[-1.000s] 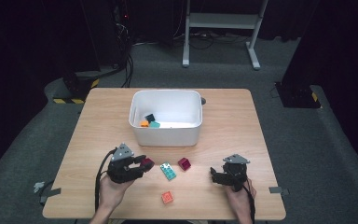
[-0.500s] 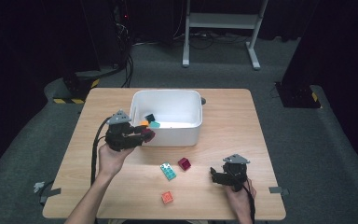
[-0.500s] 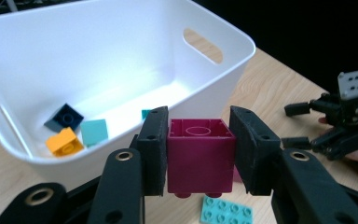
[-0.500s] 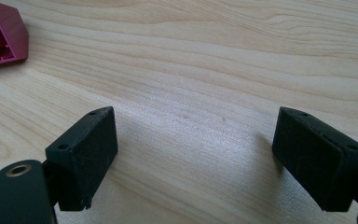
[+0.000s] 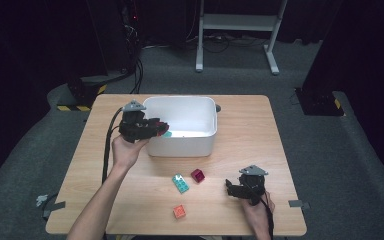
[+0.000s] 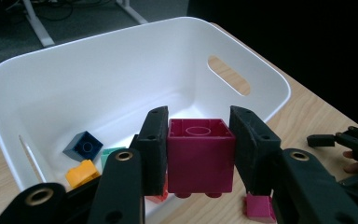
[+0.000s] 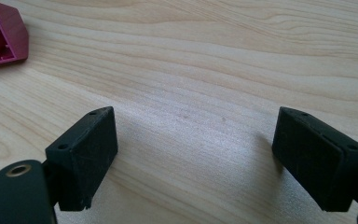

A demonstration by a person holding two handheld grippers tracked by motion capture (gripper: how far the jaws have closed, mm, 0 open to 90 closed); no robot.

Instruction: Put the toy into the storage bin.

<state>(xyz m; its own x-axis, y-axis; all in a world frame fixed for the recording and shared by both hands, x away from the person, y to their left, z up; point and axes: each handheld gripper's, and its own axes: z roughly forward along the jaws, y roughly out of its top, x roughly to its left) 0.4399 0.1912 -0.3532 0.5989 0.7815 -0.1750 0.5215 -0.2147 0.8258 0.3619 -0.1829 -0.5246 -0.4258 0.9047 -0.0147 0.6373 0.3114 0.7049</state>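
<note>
Hanging at the left rim of the white bin, just left of centre in the high view, the left hand-held gripper pinches a magenta block between its two pads. In the left gripper view the block sits upright, studs down and hollow underside facing the camera, in the lower middle of the frame, with the bin's open cavity straight beyond it toward the upper part of the picture. So the drop point lies directly ahead of and below the jaws, over the near wall; a dark blue block and an orange one already lie at the lower left of the bin floor. The right hand-held gripper, at the lower right of the high view, rests with jaws spread wide over bare bench, far from the bin.
</note>
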